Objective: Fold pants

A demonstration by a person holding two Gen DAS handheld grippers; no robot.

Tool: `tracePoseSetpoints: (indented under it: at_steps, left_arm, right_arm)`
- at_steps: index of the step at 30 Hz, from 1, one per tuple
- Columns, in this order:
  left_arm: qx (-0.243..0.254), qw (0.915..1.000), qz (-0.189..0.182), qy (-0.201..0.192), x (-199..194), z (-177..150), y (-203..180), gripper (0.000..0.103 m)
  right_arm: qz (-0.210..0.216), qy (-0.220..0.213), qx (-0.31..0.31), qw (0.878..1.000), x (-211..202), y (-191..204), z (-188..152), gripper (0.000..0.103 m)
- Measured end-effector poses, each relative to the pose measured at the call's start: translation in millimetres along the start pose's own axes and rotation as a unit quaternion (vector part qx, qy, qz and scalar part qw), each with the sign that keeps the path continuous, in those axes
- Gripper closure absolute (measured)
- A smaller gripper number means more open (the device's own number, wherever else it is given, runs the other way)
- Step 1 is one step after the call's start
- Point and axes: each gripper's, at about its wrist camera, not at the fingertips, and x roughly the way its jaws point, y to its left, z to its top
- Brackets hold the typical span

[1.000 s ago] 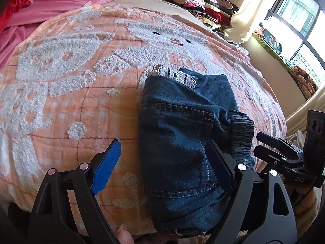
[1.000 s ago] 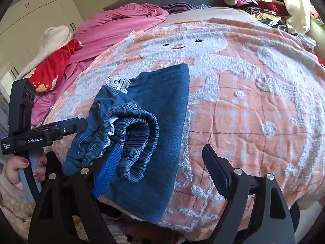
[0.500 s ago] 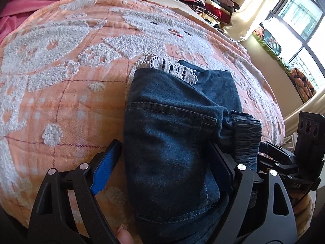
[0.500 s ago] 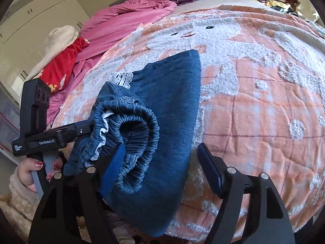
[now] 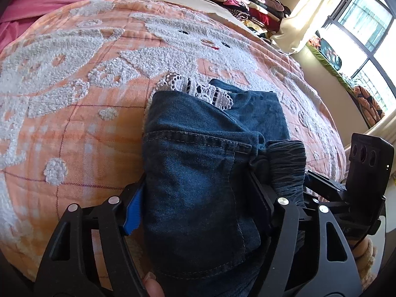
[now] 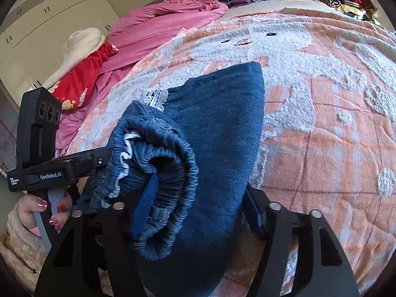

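The folded jeans (image 5: 198, 173) lie near the front edge of the bed, on the orange blanket (image 5: 74, 128) with its white tufted figures. A strip of white lace (image 5: 198, 89) pokes out at their far end, and the gathered waistband (image 6: 160, 173) bulges on the side nearest me.

My left gripper (image 5: 198, 205) straddles the near end of the jeans, one finger at each side of the denim. Its jaws are closing, and the blue pad (image 5: 133, 208) sits right against the cloth; I cannot tell whether it presses yet.

My right gripper (image 6: 198, 203) is closing too. Its left finger (image 6: 146, 198) is tucked inside the rolled waistband, the right one (image 6: 255, 210) at the outer edge of the fold, so the jeans sit between them.

Pink bedding (image 6: 158, 24) and a stack of clothes (image 5: 250, 2) lie at the far side.
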Motion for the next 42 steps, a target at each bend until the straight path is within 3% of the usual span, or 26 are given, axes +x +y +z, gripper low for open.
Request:
tracePoseSetpoints:
  at_steps: [2,8,17,28,36,40,42]
  left_arm:
    - [0.001,1.0000,0.002,-0.001,-1.6,0.9,-2.4,0.046]
    - [0.008,0.9999,-0.003,-0.010,-14.5,4.7,-10.6,0.053]
    - [0.006,0.9993,-0.008,-0.037,-32.5,27.4,-10.0,0.054]
    - [0.009,0.9977,0.005,-0.067,-27.0,80.8,8.3,0.054]
    - [-0.011,0.9989,0.036,-0.029,17.5,84.3,32.8,0.054]
    - [-0.016,0.9991,0.036,-0.018,24.8,77.0,40.0,0.048]
    - [-0.021,0.9991,0.035,-0.014,27.3,74.6,42.7,0.046]
  right_arm:
    - [0.007,-0.004,-0.007,1.000,-2.9,6.9,-0.3,0.060]
    - [-0.010,-0.017,-0.039,0.999,-16.2,24.7,5.6,0.065]
    - [-0.014,-0.046,-0.079,0.996,-30.9,41.0,36.5,0.065]
    - [-0.022,-0.056,-0.112,0.992,-8.7,45.6,89.5,0.065]
    - [-0.062,-0.007,-0.091,0.994,39.6,20.4,91.1,0.064]
    - [-0.070,0.003,-0.062,0.996,47.0,3.9,81.4,0.049]
    - [-0.068,0.003,-0.052,0.996,47.8,0.7,78.9,0.048]
